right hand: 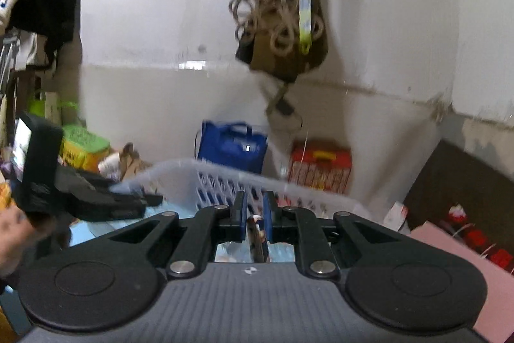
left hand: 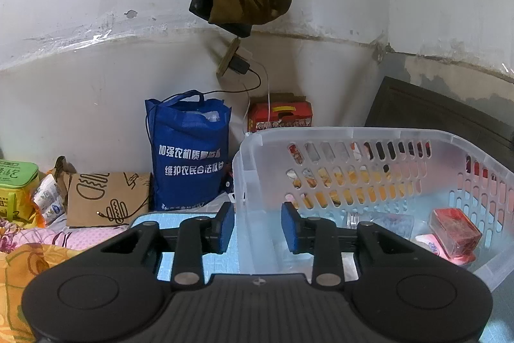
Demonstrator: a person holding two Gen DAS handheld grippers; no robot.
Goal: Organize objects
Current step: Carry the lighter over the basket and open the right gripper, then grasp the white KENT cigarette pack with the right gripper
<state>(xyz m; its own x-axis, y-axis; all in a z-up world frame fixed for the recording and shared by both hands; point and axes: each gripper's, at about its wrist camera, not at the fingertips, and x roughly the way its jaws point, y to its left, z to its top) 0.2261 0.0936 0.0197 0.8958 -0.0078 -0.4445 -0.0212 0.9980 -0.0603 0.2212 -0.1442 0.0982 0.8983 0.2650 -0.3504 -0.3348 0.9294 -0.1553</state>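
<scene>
Pinching a thin, flat item (right hand: pixel 256 238) upright between nearly closed fingers, the right gripper (right hand: pixel 255 216) faces the white basket (right hand: pixel 205 171) just ahead, while the left gripper (left hand: pixel 255 225), open and empty, straddles the basket's near corner.

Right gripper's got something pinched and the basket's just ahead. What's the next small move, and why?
Probably carry the right gripper forward over the basket rim, then open. Its pads are closed on a thin, blurred item, and the rim lies just beyond the fingertips. The left gripper sits open astride the basket's near corner, and a red packet already lies inside.
</scene>
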